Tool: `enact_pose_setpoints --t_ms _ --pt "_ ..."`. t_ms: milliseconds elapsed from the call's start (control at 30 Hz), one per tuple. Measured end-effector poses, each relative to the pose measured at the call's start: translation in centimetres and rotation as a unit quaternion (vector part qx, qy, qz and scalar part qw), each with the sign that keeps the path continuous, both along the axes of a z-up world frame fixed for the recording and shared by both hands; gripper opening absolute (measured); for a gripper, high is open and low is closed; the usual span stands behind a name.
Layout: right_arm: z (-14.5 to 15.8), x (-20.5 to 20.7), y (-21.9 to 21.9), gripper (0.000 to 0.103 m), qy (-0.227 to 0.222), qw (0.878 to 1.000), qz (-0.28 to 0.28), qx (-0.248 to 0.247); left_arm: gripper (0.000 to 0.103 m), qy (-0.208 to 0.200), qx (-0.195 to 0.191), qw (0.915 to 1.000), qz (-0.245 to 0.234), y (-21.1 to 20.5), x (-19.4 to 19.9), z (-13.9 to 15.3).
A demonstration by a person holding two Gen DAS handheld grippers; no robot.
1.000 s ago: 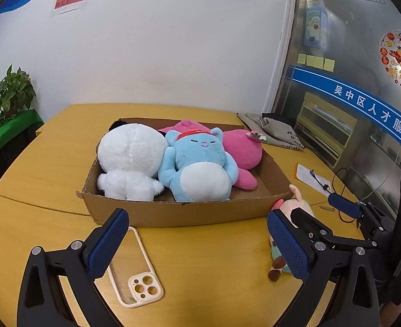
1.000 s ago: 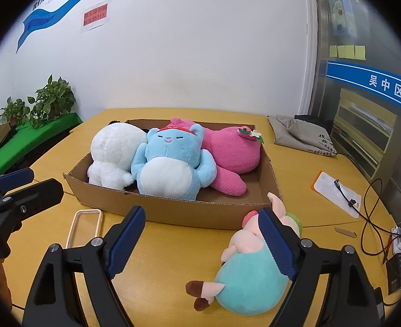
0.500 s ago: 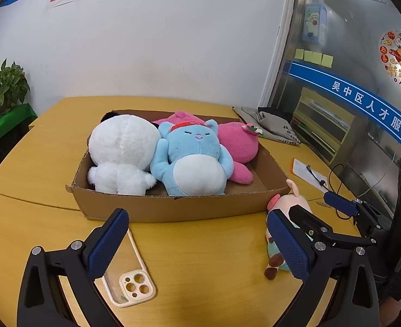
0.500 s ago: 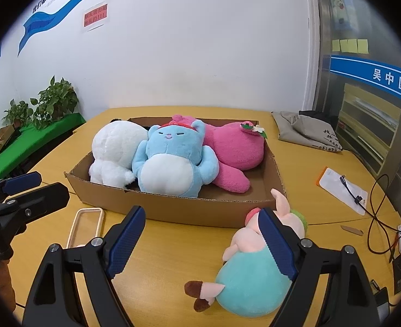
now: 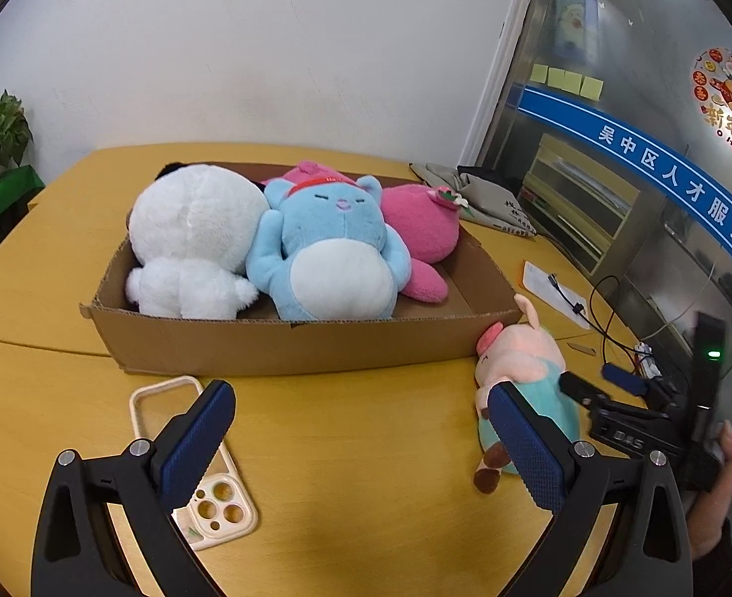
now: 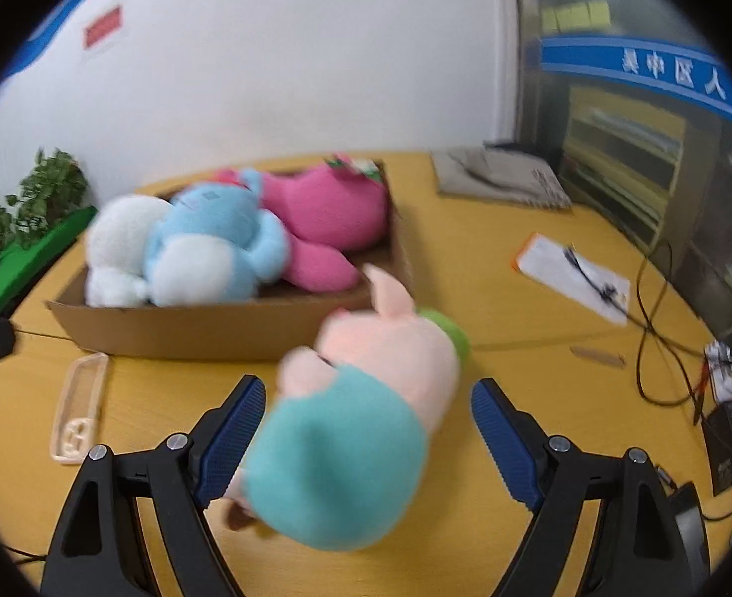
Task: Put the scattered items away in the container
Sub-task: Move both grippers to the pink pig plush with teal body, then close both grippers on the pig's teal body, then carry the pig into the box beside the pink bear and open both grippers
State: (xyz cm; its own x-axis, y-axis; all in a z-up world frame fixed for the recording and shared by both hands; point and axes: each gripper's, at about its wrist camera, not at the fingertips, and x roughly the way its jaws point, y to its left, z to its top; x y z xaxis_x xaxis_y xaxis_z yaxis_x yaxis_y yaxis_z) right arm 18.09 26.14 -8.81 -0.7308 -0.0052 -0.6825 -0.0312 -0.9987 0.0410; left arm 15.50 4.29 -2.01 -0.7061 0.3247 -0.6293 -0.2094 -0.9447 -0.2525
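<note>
We see the cardboard box (image 5: 286, 348) on the desk (image 5: 366, 447) holding white (image 5: 191, 234), blue (image 5: 331, 258) and pink plush toys (image 5: 420, 229). The pig plush (image 6: 361, 413) lies just outside it, between the wide-open jaws of our right hand-held gripper (image 6: 366, 443). Our left hand-held gripper (image 5: 361, 443) also gapes wide, empty.
</note>
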Motion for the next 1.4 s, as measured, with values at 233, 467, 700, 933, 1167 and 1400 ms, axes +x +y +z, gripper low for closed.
enact_pose_setpoints --t_ms 233,467,700,933,1167,1400 --pt "-3.8 -2.0 -0.2 0.088 -0.058 0.992 0.068 -0.094 0.103 -0.014 -0.008 0.9997 -0.016 0.5 -0.2 -0.8" --pt "-3.8 0.1 -5.7 0.078 -0.045 0.987 0.152 -0.013 0.103 -0.023 0.006 0.9996 -0.014 -0.7 -0.8 -1.0" --pt "-4.1 4.0 -9.1 0.075 -0.005 0.973 0.214 0.081 0.103 -0.003 0.051 0.9976 -0.047 -0.7 -2.2 0.0" --pt "-4.3 6.2 -12.0 0.074 0.019 0.955 0.268 0.125 0.103 -0.041 0.062 0.9881 -0.135 3.1 -5.4 -2.3" --pt "-4.4 6.6 -11.8 0.074 0.026 0.953 0.28 0.117 0.055 -0.081 0.049 0.9841 -0.15 4.7 -6.8 -4.5" --pt "-4.0 6.6 -10.7 0.069 0.044 0.958 0.274 0.075 0.04 -0.081 0.024 0.9817 -0.171 6.5 -6.2 -2.9"
